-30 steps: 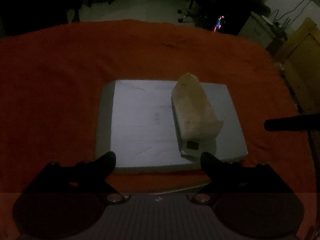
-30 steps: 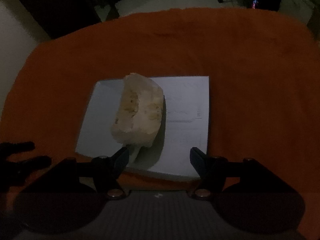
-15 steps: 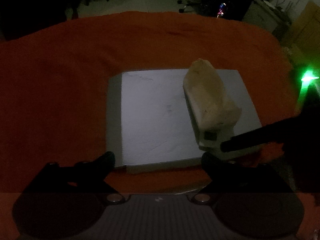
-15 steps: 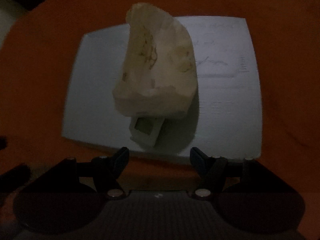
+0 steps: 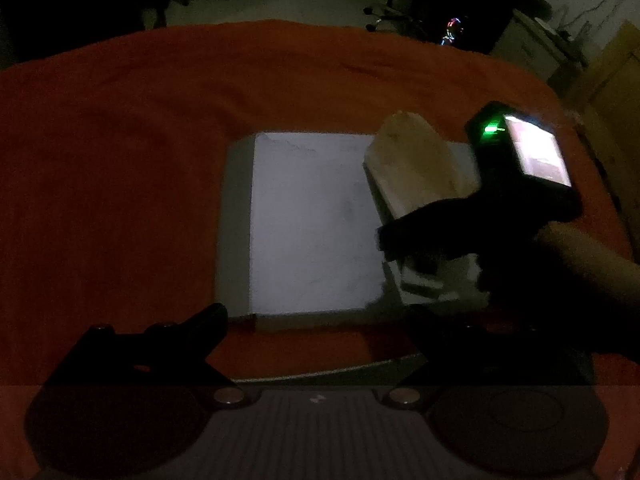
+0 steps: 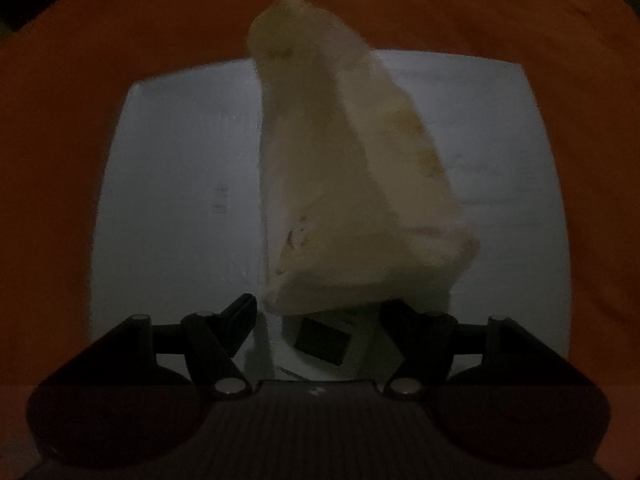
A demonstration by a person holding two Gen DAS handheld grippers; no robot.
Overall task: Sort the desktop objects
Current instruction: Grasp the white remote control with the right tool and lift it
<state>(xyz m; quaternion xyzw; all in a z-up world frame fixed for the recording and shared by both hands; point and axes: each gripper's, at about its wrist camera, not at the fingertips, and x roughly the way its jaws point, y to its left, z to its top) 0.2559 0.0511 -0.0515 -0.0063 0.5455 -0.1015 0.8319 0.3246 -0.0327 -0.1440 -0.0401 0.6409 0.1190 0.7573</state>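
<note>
Now the right gripper (image 6: 318,316) stands spread around the near end of the pale wrapped block (image 6: 352,200) lying on the white pad (image 6: 180,200); the left gripper (image 5: 316,320) hangs spread, well short.

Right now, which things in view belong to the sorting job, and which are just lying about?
In the job:
- pale crystal lamp on its white base
- white book under it
- right tool, open around the base
- left tool, open, holding nothing

Just there:
- orange cloth
- office chair behind
</note>
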